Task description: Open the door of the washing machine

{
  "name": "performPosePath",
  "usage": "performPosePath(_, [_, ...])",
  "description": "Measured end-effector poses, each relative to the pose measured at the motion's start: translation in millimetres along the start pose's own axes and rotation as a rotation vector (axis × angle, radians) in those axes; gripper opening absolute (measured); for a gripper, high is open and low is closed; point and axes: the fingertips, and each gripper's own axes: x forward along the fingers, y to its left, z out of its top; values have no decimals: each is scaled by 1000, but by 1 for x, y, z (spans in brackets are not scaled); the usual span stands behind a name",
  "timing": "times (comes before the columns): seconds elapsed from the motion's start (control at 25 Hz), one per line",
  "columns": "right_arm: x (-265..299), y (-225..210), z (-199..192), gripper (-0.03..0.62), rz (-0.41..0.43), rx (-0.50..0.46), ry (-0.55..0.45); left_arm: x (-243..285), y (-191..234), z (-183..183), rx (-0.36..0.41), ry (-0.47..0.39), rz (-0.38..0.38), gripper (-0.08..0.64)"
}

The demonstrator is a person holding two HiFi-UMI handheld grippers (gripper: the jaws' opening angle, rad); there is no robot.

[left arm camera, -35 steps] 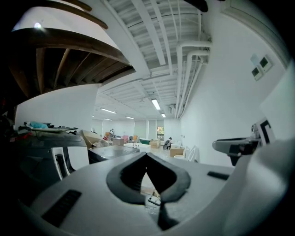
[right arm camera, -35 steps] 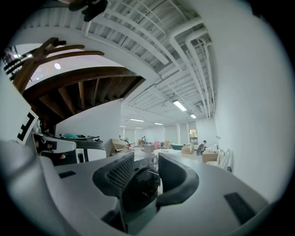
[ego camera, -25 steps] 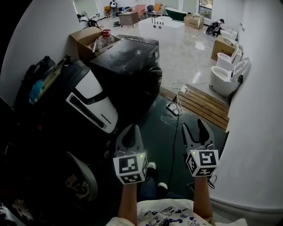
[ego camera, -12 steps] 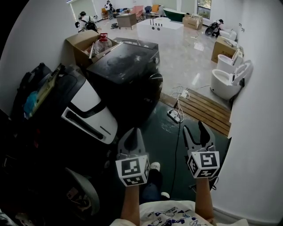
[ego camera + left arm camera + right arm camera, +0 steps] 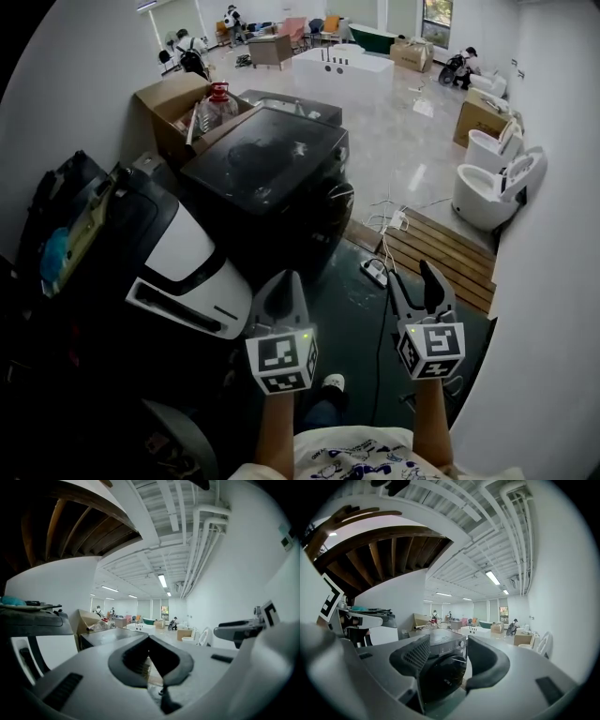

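The black washing machine [image 5: 267, 178] stands ahead on the left, its round front door [image 5: 335, 208] closed and facing right. Both grippers hover over the dark floor short of it, touching nothing. My left gripper [image 5: 284, 279] has its fingertips together, shut and empty; in the left gripper view the left gripper [image 5: 149, 638] points past the machine's top [image 5: 110, 636]. My right gripper [image 5: 412, 277] is open with nothing between its fingers. Between the spread jaws of the right gripper [image 5: 447, 644], the washing machine [image 5: 443, 665] and its door show in the right gripper view.
A white-and-black appliance [image 5: 183, 258] leans close on the left. Behind the machine is a cardboard box [image 5: 169, 101]. A power strip with cable [image 5: 374, 272] lies on the floor beside a wooden slat platform [image 5: 441, 251]. Toilets [image 5: 492, 192] and a white wall are to the right.
The view has tilted up slightly, so the washing machine sits lower in the frame. Both grippers hold nearly the same place, left still shut and right still open.
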Motion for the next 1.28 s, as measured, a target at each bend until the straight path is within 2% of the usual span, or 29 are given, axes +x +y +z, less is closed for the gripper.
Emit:
performPosePath(0.32, [75,3,1,246,-2,-28,17,67,38,3,-1,9,-6,2])
performPosePath(0.84, [135,-11,-20,247,-10,-24,94,127,60,-23,-44,82,-10,2])
performPosePath(1.28, [233,-59,-25,245,43,-26,109,224,62,-23,-46,106,34,2])
